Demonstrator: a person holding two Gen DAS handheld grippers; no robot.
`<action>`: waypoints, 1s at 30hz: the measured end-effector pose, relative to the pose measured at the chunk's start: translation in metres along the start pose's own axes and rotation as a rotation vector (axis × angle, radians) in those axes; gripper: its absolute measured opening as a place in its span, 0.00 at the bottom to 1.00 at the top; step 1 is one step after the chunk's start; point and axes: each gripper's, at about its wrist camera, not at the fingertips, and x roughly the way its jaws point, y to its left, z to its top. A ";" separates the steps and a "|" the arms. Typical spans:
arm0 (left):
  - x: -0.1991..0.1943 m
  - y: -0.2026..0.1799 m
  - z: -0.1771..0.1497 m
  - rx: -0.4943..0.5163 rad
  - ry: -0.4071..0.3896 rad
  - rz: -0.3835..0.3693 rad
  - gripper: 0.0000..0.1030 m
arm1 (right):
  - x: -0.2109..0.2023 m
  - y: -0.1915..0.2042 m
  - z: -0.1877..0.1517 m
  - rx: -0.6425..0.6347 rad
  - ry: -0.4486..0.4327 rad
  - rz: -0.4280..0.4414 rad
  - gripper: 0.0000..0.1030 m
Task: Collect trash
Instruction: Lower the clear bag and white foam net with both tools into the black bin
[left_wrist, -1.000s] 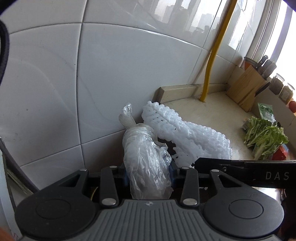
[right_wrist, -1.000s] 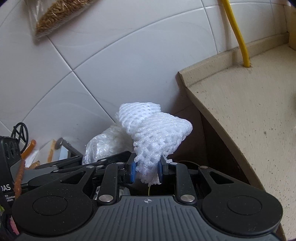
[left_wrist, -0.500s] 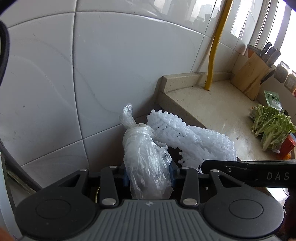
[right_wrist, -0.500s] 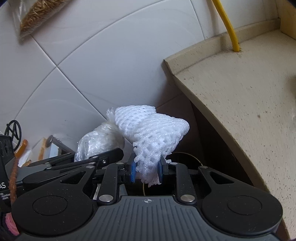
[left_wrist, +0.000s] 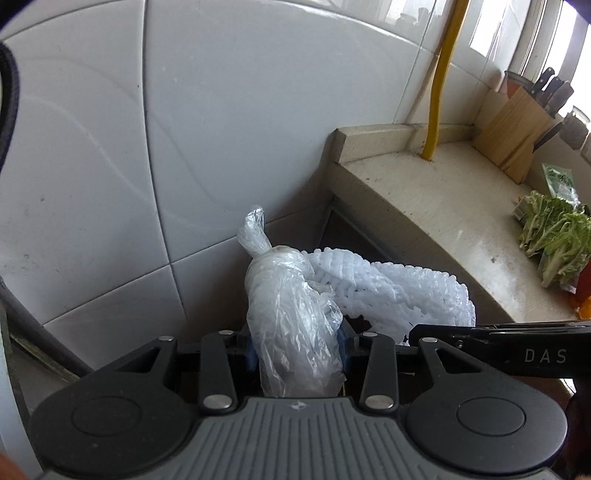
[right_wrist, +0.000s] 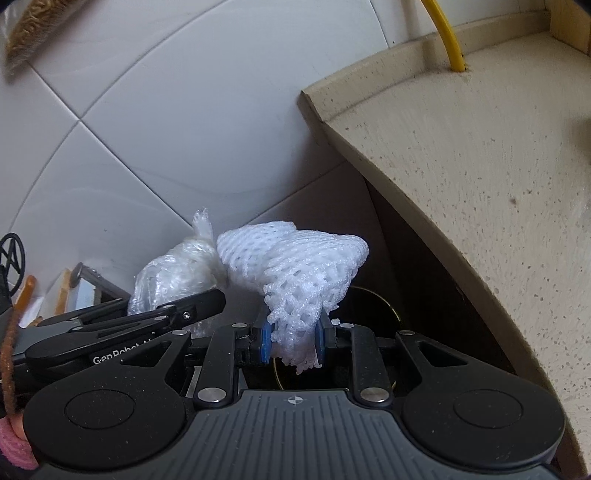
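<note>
My left gripper is shut on a crumpled clear plastic bag with a knotted top. My right gripper is shut on a white foam fruit net, clamped between its blue pads. Both are held side by side in the gap beside the counter's end. In the left wrist view the foam net sits just right of the bag, with the right gripper's black body below it. The right wrist view shows the plastic bag left of the net. Below the net lies a dark round opening, mostly hidden.
A white tiled wall stands close ahead. The beige stone counter runs to the right, with a yellow pipe, a wooden knife block and leafy greens on it. The counter's edge is close on the right.
Both grippers have dropped lower beside the counter's end, still holding the bag and the net. The counter top now sits higher in both views and the dark opening below shows more.
</note>
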 end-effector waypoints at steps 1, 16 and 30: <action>0.002 0.001 0.000 -0.002 0.005 0.003 0.35 | 0.002 -0.001 0.000 0.002 0.004 -0.001 0.28; 0.017 0.005 0.001 0.006 0.057 0.054 0.35 | 0.023 -0.013 0.002 0.034 0.053 -0.029 0.28; 0.036 0.004 -0.002 0.060 0.131 0.124 0.36 | 0.037 -0.010 0.001 0.050 0.082 -0.050 0.28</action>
